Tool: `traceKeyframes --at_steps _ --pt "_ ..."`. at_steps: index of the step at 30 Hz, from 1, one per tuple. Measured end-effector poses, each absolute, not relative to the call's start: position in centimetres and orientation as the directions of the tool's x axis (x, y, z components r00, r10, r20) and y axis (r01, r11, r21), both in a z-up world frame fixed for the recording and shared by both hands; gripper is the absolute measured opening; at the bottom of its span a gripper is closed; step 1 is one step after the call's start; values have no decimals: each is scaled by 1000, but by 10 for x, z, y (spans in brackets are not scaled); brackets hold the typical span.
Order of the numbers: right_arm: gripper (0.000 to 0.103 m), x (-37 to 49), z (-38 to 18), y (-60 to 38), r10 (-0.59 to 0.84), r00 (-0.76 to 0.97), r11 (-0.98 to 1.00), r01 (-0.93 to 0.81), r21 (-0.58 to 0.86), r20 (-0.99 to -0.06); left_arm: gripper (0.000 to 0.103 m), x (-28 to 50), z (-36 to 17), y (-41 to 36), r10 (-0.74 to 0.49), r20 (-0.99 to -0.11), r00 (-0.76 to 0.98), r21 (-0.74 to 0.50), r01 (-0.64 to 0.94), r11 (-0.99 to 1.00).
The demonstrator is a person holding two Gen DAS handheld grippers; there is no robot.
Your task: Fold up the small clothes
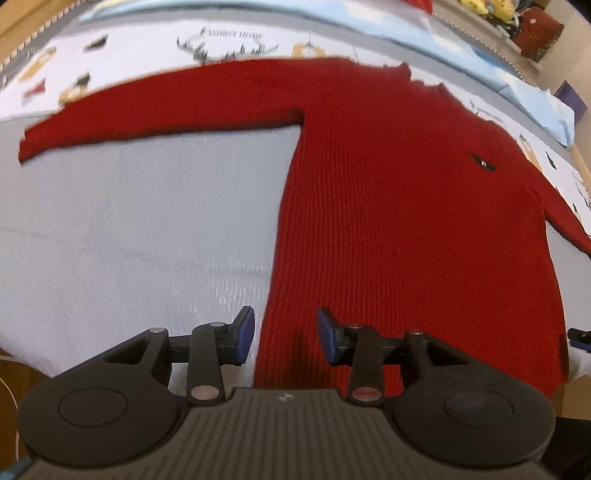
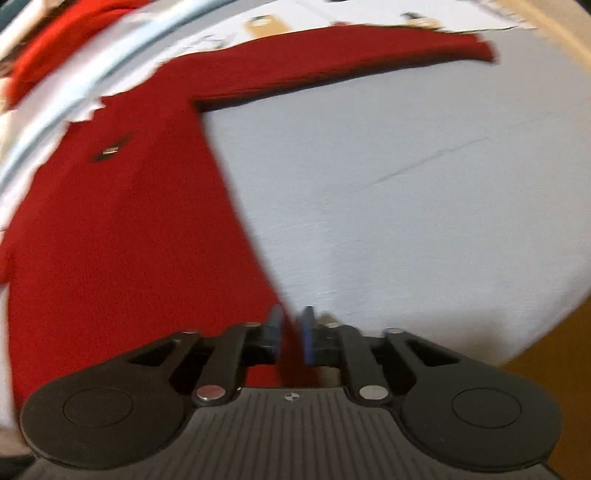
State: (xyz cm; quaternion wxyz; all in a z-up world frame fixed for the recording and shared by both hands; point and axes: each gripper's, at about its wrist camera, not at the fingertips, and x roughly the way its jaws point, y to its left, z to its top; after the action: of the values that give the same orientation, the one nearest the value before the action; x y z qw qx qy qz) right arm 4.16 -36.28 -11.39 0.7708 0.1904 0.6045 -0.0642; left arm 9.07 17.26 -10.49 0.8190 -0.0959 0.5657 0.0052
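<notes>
A red knit sweater (image 1: 388, 206) lies flat on a grey cloth, sleeves spread out to both sides, a small dark label on its chest. My left gripper (image 1: 286, 334) is open and points down, its blue pads straddling the sweater's left side edge near the hem; the pads stand clear of the cloth. In the blurred right wrist view the red sweater (image 2: 122, 229) fills the left half. My right gripper (image 2: 291, 332) sits at the sweater's lower right corner, jaws close together, with red cloth filling the narrow gap between the pads.
The grey cloth (image 1: 147, 229) covers the table (image 2: 424, 206). A white printed sheet (image 1: 229, 44) lies beyond the sweater's collar. Folded dark red clothing (image 1: 535, 33) sits on a shelf at the far right. The table's edge and wooden floor (image 2: 550, 354) show at the lower right.
</notes>
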Motion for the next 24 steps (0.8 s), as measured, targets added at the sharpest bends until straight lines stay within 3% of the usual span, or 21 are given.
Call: traceKeyframes --at_steps 2,7,9,11,12,14,15,20,24 --pt "49 44 -121 -353 115 229 938 294 182 -967 45 90 -114 174 -110 -938 329 -159 -126 979" --pt "47 43 -135 -338 40 169 974 214 77 -985 45 90 -138 168 -94 -965 246 -123 -105 987" --pt "26 45 -134 -334 49 180 975 207 86 -982 45 89 -147 166 -76 -972 224 -100 -98 990" --pt "11 41 -130 -339 43 191 970 225 86 -981 44 90 -153 162 -61 -977 206 -81 -87 993" --pt "8 40 -128 -342 55 199 965 243 104 -978 42 89 -155 160 -59 -978 200 -76 -79 994" --pt "7 38 -125 -347 58 214 960 257 113 -975 29 89 -158 157 -63 -978 198 -76 -58 995" --pt "7 34 -122 -349 54 217 960 257 110 -975 13 88 -158 155 -56 -977 207 -67 -43 997" --pt "7 33 -124 -341 31 197 975 212 73 -980 10 82 -143 162 -14 -964 264 -32 -61 998" --pt "7 43 -127 -332 11 193 986 162 42 -981 10 80 -148 147 24 -973 231 28 14 999"
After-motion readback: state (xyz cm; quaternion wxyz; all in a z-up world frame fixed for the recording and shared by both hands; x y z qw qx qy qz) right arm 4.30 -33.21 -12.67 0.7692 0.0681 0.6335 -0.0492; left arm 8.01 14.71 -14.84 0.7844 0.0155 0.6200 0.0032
